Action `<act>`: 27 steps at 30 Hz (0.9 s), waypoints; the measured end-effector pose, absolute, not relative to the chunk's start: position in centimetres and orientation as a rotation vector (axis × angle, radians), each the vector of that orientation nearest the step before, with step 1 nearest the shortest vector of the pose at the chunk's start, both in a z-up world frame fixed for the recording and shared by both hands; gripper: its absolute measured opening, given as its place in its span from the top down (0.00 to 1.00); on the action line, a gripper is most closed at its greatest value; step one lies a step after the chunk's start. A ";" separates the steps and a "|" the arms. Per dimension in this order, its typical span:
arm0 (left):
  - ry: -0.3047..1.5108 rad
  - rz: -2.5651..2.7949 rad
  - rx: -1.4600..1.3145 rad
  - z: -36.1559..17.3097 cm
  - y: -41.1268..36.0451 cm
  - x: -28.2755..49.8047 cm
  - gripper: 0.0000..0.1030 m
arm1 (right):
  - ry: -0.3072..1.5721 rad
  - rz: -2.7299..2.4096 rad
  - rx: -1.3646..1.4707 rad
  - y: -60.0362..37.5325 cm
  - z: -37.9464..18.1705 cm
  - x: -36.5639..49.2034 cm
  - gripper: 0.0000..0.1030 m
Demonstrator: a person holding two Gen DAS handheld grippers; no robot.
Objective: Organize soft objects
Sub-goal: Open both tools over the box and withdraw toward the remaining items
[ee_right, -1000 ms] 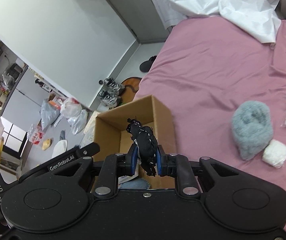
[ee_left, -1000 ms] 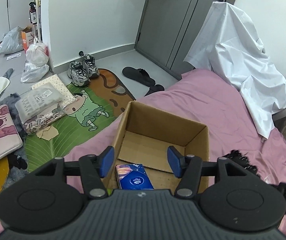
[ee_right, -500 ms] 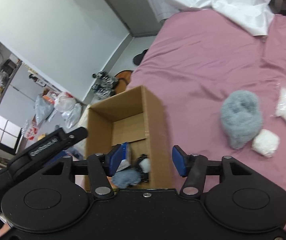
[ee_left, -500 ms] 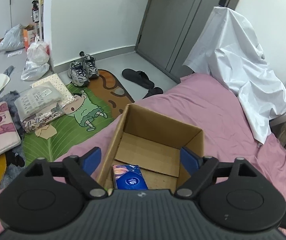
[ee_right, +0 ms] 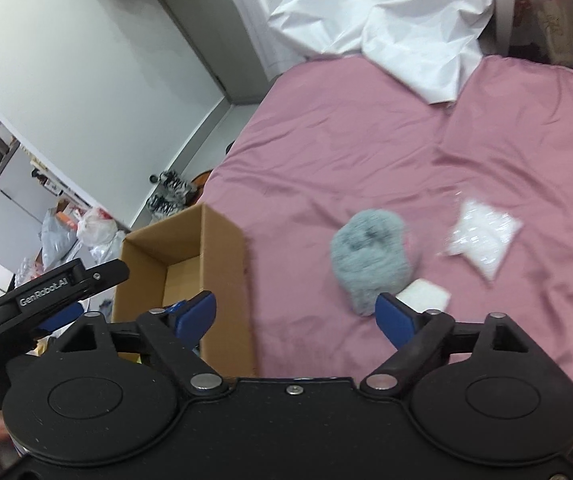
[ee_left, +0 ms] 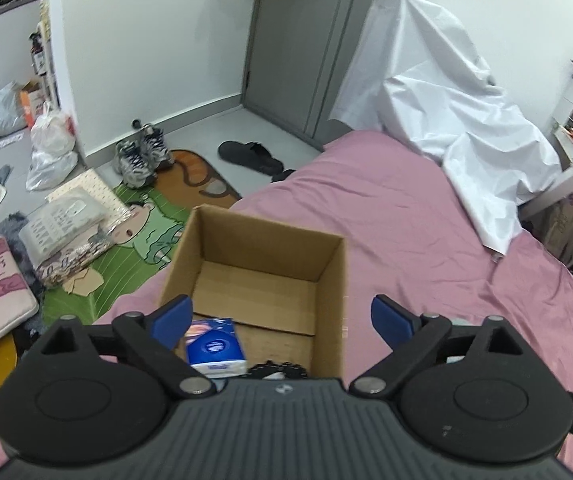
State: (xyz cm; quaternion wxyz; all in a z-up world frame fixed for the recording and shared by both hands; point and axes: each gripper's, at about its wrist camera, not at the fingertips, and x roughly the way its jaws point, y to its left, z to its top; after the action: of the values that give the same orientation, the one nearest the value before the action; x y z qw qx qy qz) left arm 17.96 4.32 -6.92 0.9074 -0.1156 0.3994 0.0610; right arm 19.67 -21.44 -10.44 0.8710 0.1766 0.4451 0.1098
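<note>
An open cardboard box (ee_left: 331,276) stands on the pink bed (ee_left: 386,216). In it lie a blue tissue pack (ee_left: 214,346) and a black soft item (ee_left: 276,370). My left gripper (ee_left: 282,320) is open and empty over the box's near edge. In the right wrist view the box (ee_right: 222,264) is at the left. My right gripper (ee_right: 296,318) is open and empty, over the bed just right of the box. A grey fuzzy item (ee_right: 370,260), a small white item (ee_right: 424,296) and a clear bag of white stuff (ee_right: 482,236) lie on the bed to the right.
A white sheet (ee_left: 446,112) is draped at the bed's far end. On the floor to the left are a cartoon mat (ee_left: 138,240), sneakers (ee_left: 140,156), a black slipper (ee_left: 250,156), bags and packages. The left gripper's arm (ee_right: 54,292) shows in the right wrist view.
My right gripper opened and let the black soft item fall into the box, then swung right toward the grey item. My left gripper opened wider and drew back a little.
</note>
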 end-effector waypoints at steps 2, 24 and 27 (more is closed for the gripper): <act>0.825 0.112 -0.224 -6.6 3.3 17.9 0.06 | 0.919 0.224 0.370 -22.5 -10.3 19.6 0.09; 0.801 0.047 -0.163 -5.3 -3.6 17.9 0.00 | 0.869 0.181 0.430 -31.4 -12.3 18.9 0.05; 0.816 0.056 -0.141 -5.6 -4.8 17.9 0.00 | 0.875 0.172 0.456 -32.6 -12.9 19.1 0.05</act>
State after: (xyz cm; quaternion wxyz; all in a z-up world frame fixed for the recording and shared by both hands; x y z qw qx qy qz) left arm 17.94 -4.76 -5.56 0.9152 -0.0685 0.3962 0.0271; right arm 19.14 -32.58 -12.93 0.8773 0.2188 0.4192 0.0823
